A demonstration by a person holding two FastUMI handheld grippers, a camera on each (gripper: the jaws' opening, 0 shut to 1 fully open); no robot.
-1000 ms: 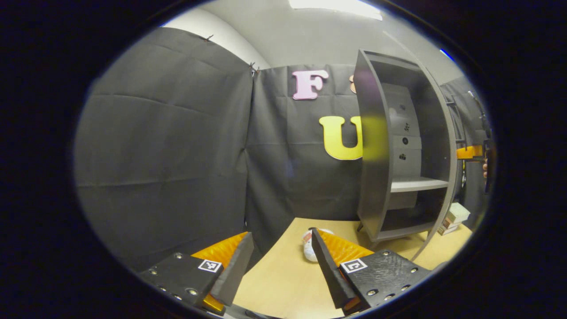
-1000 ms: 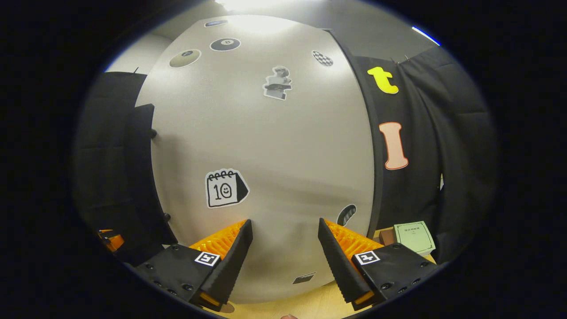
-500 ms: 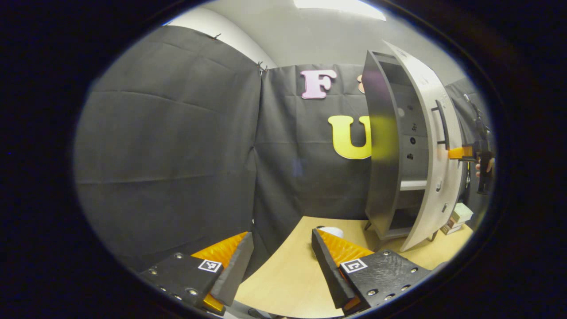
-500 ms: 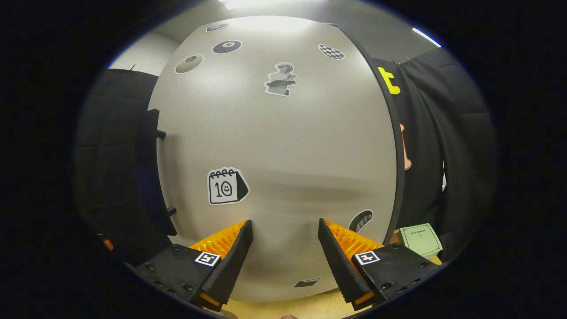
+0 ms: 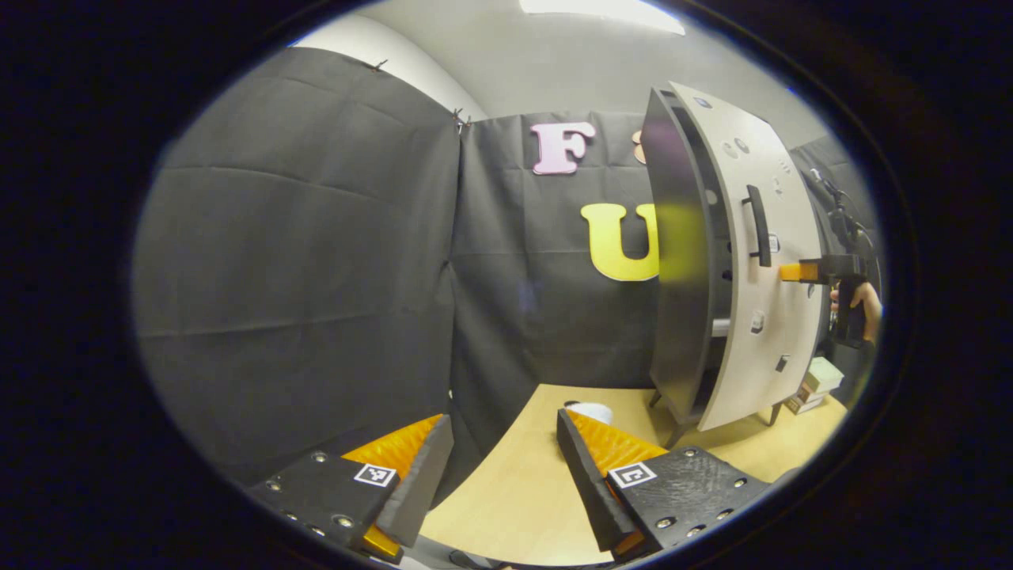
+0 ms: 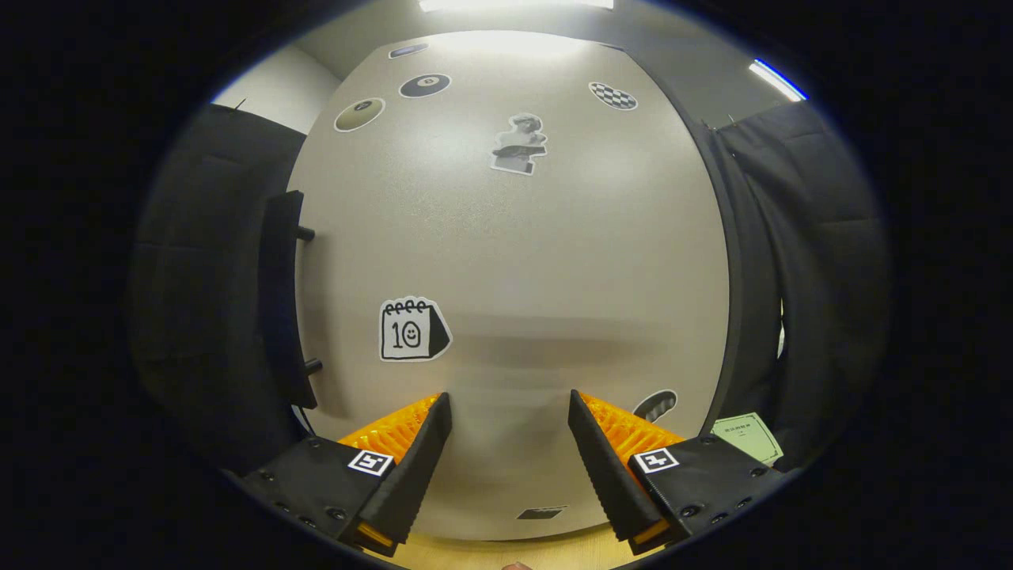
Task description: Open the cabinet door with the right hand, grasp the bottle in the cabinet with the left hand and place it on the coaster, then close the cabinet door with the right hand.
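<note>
Right gripper [image 6: 506, 412] spread wide, fingertips at cabinet door [image 6: 514, 261] — left gripper [image 5: 502, 431] parted, empty, above table [image 5: 514, 491].

Black finger mounts with silver screws, square coded tags [image 5: 631, 475], wedge-shaped fingers [image 6: 419, 459]

A calendar sticker [image 6: 413, 329] on the door [image 6: 554, 261] reads "10", at about 8 o'clock of the door's face. Print on the green box [image 6: 748, 437] is too small to read.

Cabinet door [image 5: 779, 237] nearly shut, narrow gap only at cabinet [image 5: 681, 261] front; bare tabletop [image 5: 514, 483] w/ free room nearby
</note>
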